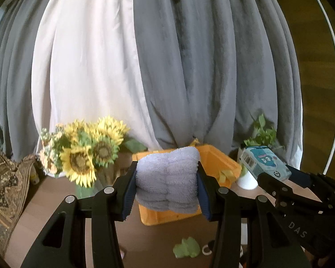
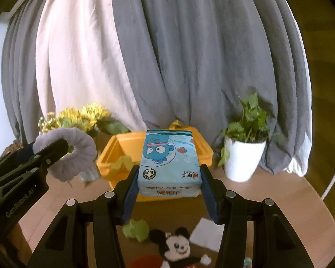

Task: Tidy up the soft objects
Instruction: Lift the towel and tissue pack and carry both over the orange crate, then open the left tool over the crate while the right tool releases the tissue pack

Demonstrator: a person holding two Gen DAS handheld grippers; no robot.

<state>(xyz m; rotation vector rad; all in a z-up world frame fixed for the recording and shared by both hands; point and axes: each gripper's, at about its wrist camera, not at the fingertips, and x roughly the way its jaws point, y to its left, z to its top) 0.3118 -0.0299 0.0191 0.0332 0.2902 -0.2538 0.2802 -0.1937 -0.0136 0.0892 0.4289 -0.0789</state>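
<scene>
Your left claw (image 1: 167, 187) is clenched on a folded lavender towel (image 1: 167, 178), both blue pads pressed into its sides. The towel is held in the air in front of the orange bin (image 1: 214, 158), which stands on the brown table (image 1: 44, 201). From the right wrist view the towel shows as a curled roll (image 2: 78, 154) to the left of the bin (image 2: 114, 151).

Your right claw (image 2: 169, 187) grips a light blue tissue pack (image 2: 169, 167) printed with a cartoon fish; the pack is held lengthwise, pointing at the bin and lifted off the table. In the left wrist view the same pack (image 1: 264, 163) sits tilted at right, near the white pot (image 1: 245, 181).

A yellow soft item (image 2: 121, 162) lies inside the bin. On the table below the claws: a green soft toy (image 2: 137, 229), a Mickey Mouse plush (image 2: 176, 245) just beside it, and a white card (image 2: 205, 234) to the right. Sunflowers (image 1: 84, 154) stand left of the bin; the potted plant (image 2: 245, 131) stands right of it. Grey and white curtains (image 2: 167, 55) hang behind. A patterned cloth (image 1: 4, 185) lies at far left.
</scene>
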